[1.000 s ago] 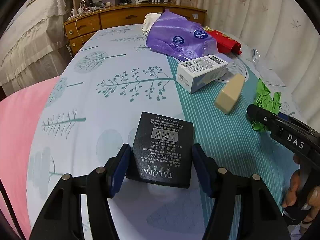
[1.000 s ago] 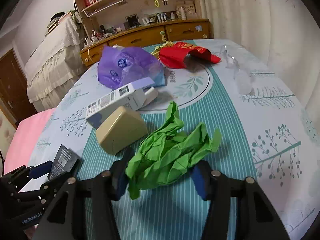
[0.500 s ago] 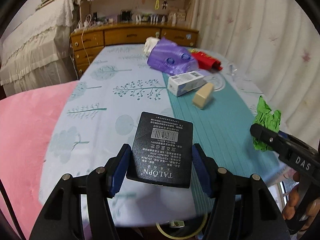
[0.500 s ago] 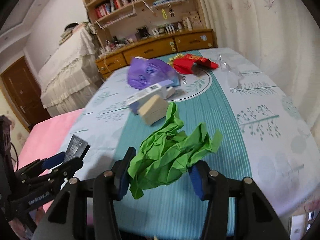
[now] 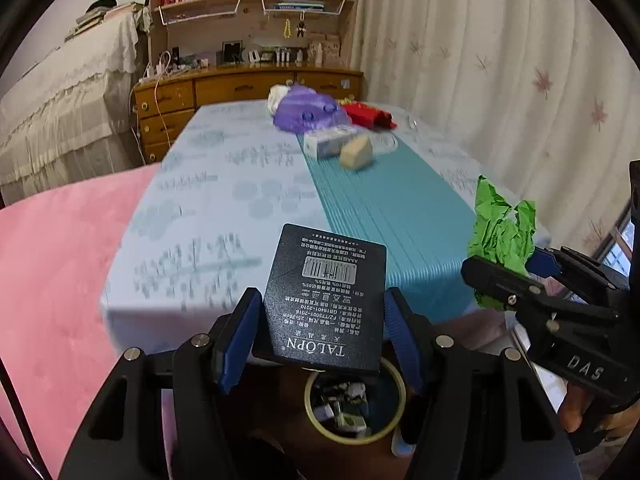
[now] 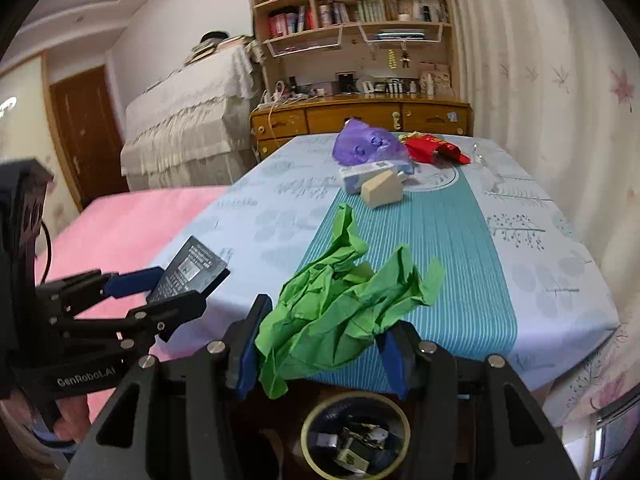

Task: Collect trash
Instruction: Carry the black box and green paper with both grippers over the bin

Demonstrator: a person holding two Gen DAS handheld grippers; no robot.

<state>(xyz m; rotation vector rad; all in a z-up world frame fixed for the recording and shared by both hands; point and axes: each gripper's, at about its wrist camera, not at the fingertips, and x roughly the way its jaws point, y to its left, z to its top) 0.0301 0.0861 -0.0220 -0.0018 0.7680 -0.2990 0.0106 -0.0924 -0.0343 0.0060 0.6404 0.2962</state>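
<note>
My left gripper [image 5: 322,336] is shut on a flat black TALOPN box [image 5: 326,296] and holds it in the air past the table's near edge. My right gripper [image 6: 320,352] is shut on a crumpled green paper [image 6: 340,304], also off the table. Below both stands a round trash bin [image 5: 356,406] with a yellowish rim and several pieces of trash inside; it also shows in the right wrist view [image 6: 356,436]. The left gripper with the black box [image 6: 188,270] shows at the left of the right wrist view, and the green paper [image 5: 500,232] at the right of the left wrist view.
On the table [image 5: 240,208] with a teal runner lie a white carton [image 5: 328,142], a beige wedge-shaped box [image 5: 356,154], a purple bag [image 5: 304,114] and a red packet [image 5: 368,116]. A pink bed [image 5: 52,260] is at the left. A wooden dresser [image 5: 240,88] stands behind.
Both grippers have pulled back from the table with the black box and the green paper. The table has receded and the trash bin has come into view below them.
</note>
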